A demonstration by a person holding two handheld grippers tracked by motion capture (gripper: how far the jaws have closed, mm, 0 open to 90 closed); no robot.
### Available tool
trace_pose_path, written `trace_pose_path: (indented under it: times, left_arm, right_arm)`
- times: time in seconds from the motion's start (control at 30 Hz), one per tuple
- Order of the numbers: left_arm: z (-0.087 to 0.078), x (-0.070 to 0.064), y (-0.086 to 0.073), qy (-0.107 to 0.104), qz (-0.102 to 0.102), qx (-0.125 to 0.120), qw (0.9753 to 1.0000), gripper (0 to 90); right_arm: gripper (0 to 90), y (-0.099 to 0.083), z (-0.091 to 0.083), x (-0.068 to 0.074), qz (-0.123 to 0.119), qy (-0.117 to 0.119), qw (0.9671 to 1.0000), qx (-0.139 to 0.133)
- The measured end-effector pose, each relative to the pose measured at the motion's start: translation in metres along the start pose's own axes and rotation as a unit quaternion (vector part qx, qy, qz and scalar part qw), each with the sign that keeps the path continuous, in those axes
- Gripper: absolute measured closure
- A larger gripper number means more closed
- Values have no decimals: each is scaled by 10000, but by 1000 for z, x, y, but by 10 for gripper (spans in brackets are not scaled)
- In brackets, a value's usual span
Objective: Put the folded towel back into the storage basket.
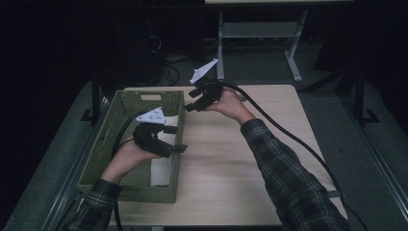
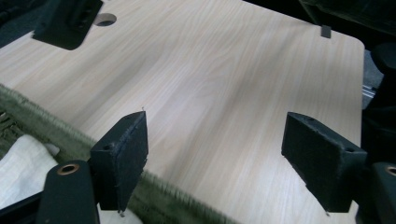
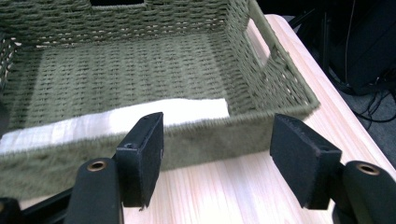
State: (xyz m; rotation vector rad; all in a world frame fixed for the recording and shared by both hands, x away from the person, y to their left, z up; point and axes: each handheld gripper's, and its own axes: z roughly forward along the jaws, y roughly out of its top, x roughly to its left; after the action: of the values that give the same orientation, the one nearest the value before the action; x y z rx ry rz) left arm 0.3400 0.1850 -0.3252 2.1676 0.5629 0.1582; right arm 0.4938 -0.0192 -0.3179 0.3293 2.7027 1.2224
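Note:
A green woven basket [image 1: 113,113] stands on the left of the wooden table [image 1: 231,163], with a folded white cloth [image 1: 161,166] lying along its right inner wall. My left gripper [image 1: 177,138] hovers open over the basket's right rim, jaws pointing out over the table. In the left gripper view the basket rim [image 2: 42,126] and a bit of cloth [image 2: 21,161] lie below its fingers [image 2: 123,154]. My right gripper [image 1: 191,100] is open above the table by the basket's far right corner. The right gripper view faces the basket [image 3: 261,70] and the cloth [image 3: 140,116] inside it.
The table's surface [image 2: 224,79] has a round cable hole [image 2: 105,19] near one corner. Black cables [image 1: 293,139] trail from both grippers. A white desk frame [image 1: 293,48] stands on the floor beyond the table, with wires near it.

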Motion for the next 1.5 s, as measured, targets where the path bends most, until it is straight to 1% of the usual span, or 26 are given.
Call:
trace_pose_path:
  times: [0.03, 0.1, 0.2, 0.23, 0.3, 0.33, 0.37, 0.4, 0.43, 0.53, 0.57, 0.63, 0.67, 0.77, 0.8, 0.83, 0.9, 0.97, 1.0, 1.1, 1.23, 1.3, 1.37, 1.43, 1.5]
  left_arm:
    - [2, -1, 2, 26, 12, 33, 10000, 213]
    - [7, -4, 6, 63, 10, 34, 10000, 206]
    - [15, -9, 11, 123, -33, 27, 9999, 183]
    - [18, -10, 13, 129, -47, 12, 9999, 179]
    - [24, -13, 15, 150, -74, -9, 9999, 177]
    - [28, -15, 16, 164, -95, -23, 9998, 174]
    - [30, -17, 17, 169, -104, -27, 9998, 172]
    - [34, -19, 19, 168, -102, -20, 9998, 169]
    - [37, -20, 20, 171, -98, -20, 9998, 167]
    - [47, -27, 25, 171, -85, -28, 9998, 165]
    - [49, -28, 26, 172, -74, -22, 9998, 165]
    - [52, -30, 27, 158, -102, -57, 9998, 165]
    - [58, -34, 29, 171, -81, -51, 9998, 165]
    - [68, -41, 31, 205, -52, -50, 9998, 165]
    - [70, -42, 31, 208, -41, -56, 9998, 165]
    - [73, -45, 31, 230, -42, -62, 9997, 165]
    - [79, -48, 32, 249, -31, -75, 9997, 165]
    - [84, -52, 31, 319, -30, -88, 9994, 165]
    - [88, -54, 30, 357, -52, -77, 9993, 162]
    - [98, -60, 27, 459, -10, -25, 9989, 156]
    - [111, -66, 21, 548, -70, -1, 9985, 155]
    - [116, -68, 18, 628, -104, 29, 9980, 155]
    - [121, -69, 13, 673, -162, 15, 9976, 155]
    - [125, -70, 9, 725, -151, 45, 9972, 155]
    - [129, -72, 6, 757, -142, 54, 9970, 155]
  right_arm:
    - [341, -3, -3, -1, -39, -25, 10000, 7]
    - [336, -10, -8, -2, 5, -56, 10000, 28]
    - [333, -19, -16, -4, -12, -83, 10000, -5]
    - [331, -21, -18, -4, 74, -73, 9999, -14]
    - [324, -28, -23, -4, 72, -108, 9999, -19]
    - [322, -30, -26, -4, 133, -122, 9998, -32]
    - [321, -35, -29, -5, 96, -140, 9998, -43]
    - [318, -38, -32, -5, 98, -150, 9998, -55]
    - [317, -42, -35, -4, 189, -158, 9997, -82]
    - [308, -52, -42, -5, 230, -206, 9995, -95]
    - [304, -59, -47, -5, 299, -215, 9993, -108]
    - [298, -66, -51, -5, 339, -239, 9991, -113]
    - [296, -71, -54, -5, 374, -242, 9989, -110]
    - [284, -81, -60, -5, 431, -288, 9986, -98]
    - [285, -85, -62, -6, 374, -314, 9987, -134]
    - [282, -87, -64, -5, 411, -323, 9985, -143]
    - [272, -93, -67, -5, 468, -358, 9982, -103]
    - [264, -101, -70, -5, 493, -406, 9979, -117]
    - [259, -104, -71, -4, 548, -407, 9976, -106]
    - [249, -115, -75, -3, 665, -451, 9967, -112]
    - [233, -131, -78, -1, 799, -514, 9954, -86]
    - [225, -139, -78, 0, 847, -536, 9949, -69]
    - [221, -149, -79, 2, 945, -579, 9938, -52]
    - [220, -157, -80, 2, 984, -593, 9934, -45]
    - [215, -164, -80, 4, 1077, -597, 9924, -33]
